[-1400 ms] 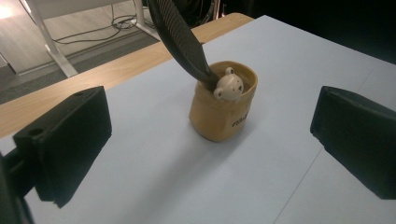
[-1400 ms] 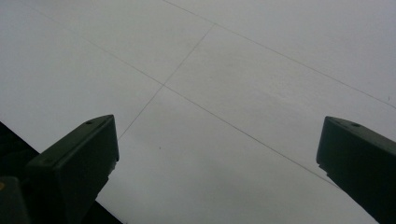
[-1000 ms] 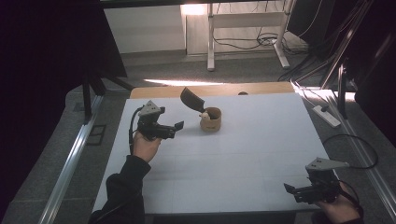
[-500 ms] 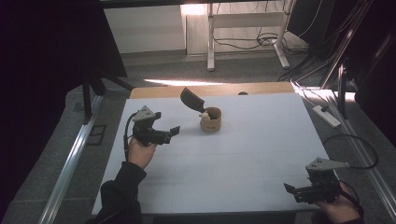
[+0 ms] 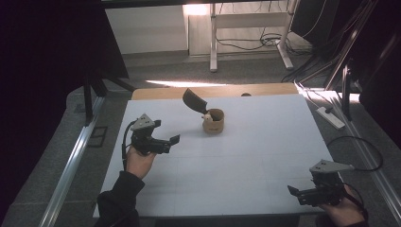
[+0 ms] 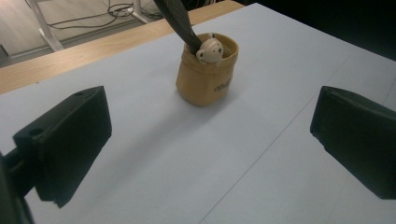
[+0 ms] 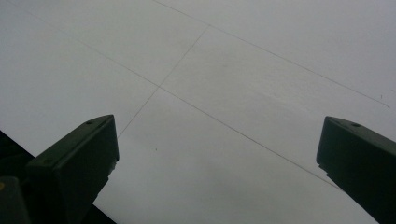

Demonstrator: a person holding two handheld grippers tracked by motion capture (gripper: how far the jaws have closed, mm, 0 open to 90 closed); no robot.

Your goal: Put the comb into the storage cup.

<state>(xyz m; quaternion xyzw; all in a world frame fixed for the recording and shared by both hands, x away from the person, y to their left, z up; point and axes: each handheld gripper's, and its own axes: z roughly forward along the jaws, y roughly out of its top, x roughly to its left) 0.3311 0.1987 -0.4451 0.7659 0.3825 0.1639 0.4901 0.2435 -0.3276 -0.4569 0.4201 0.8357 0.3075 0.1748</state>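
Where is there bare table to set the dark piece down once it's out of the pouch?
Bare sheet lies between the tan pouch and the right gripper, and in front of the left gripper. The only crowded spot is the pouch, with its dark piece and small bear figure.

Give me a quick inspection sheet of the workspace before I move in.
Surface: white table top, faint grid lines, bare near both grippers.
Job's things: tan cup upright, holding a dark spatula and a small bear figure.
Clutter: nothing seen.
Grippers: left gripper open, aimed at the cup, apart from it; right gripper open over bare table.
Cables: one trails from each gripper; more on the floor.
Surroundings: power strip beside the table, desk legs beyond.
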